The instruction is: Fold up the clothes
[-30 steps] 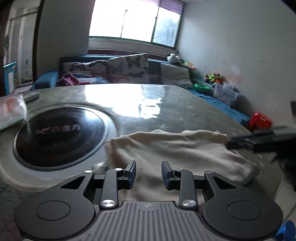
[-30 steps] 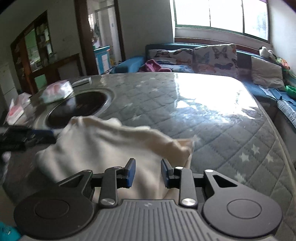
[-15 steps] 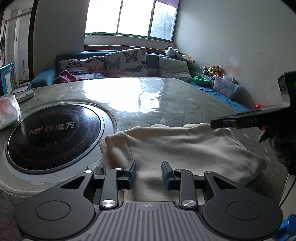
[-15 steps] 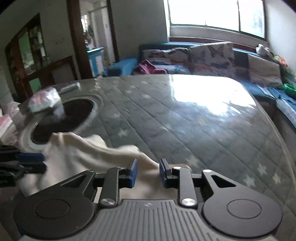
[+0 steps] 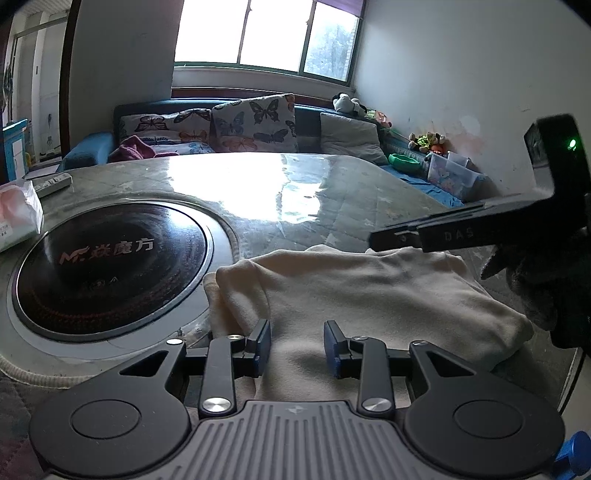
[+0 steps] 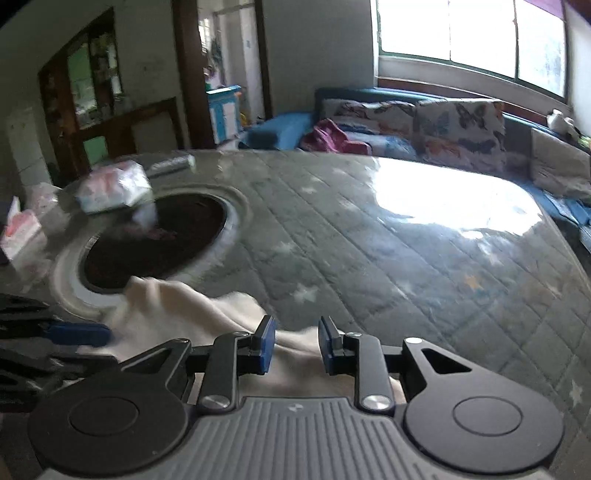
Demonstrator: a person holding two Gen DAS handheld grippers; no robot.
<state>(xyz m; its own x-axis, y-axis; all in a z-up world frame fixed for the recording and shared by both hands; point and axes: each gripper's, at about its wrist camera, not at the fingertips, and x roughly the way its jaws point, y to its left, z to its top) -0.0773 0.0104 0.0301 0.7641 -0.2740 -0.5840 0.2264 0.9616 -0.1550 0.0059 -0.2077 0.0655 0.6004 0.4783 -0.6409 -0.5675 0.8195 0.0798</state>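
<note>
Lettering "DAS" marks the right gripper (image 5: 373, 242) at three o'clock. Cream garment (image 5: 369, 295) lies folded on the table (image 5: 332, 192), overlapping the induction cooktop (image 5: 107, 266) at nine. Left gripper (image 5: 296, 345) and the right both stand spread above the cloth.

Daylight came through the window (image 5: 266, 35) and threw a white glare across the glossy table (image 5: 236, 177), while the room's corners stayed dim. The left view was sharp; the right view was smeared with motion blur, and both bent strongly toward dark rounded edges
</note>
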